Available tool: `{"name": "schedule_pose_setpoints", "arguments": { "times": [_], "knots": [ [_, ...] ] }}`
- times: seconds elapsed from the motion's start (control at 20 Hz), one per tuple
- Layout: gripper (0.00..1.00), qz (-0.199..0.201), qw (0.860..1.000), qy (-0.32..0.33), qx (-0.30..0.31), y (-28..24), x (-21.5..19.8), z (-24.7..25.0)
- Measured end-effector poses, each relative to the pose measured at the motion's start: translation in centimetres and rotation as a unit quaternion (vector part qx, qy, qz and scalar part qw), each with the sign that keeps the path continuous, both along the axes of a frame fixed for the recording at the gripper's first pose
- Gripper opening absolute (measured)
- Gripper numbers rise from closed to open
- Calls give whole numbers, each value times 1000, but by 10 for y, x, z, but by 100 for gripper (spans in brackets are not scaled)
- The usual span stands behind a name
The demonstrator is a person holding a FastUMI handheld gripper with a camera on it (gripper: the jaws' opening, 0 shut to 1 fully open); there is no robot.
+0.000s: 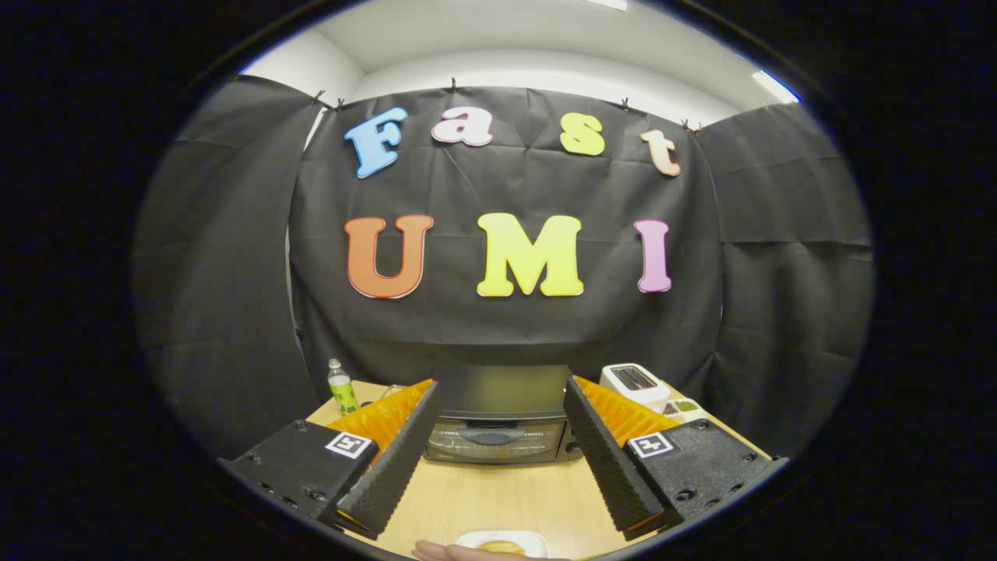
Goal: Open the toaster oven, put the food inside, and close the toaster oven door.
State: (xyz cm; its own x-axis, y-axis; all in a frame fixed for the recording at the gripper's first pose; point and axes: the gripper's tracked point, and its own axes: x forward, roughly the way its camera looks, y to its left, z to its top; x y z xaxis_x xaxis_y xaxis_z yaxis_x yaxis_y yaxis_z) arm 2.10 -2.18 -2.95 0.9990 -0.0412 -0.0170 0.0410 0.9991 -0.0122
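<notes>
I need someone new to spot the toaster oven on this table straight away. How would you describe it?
Start at the wooden table in front of the black cloth wall. The toaster oven is the dark box at its far edge, framed between the open gripper fingers, door shut. Unlike the white appliance on one side and the green bottle on the other, it has a glass door with a curved handle.

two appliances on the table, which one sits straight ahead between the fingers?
The dark toaster oven, door shut, sits beyond the open gripper, framed between the fingers. The white appliance sits off to its right, behind the right finger.
</notes>
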Motion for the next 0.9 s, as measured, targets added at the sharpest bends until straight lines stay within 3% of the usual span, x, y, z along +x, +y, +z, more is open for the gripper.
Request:
{"name": "schedule_pose_setpoints", "arguments": {
  "times": [0.45,0.9],
  "knots": [
    [100,5,1000,7,12,-6,18,-15],
    [100,10,1000,22,18,-14,91,-60]
  ]
}}
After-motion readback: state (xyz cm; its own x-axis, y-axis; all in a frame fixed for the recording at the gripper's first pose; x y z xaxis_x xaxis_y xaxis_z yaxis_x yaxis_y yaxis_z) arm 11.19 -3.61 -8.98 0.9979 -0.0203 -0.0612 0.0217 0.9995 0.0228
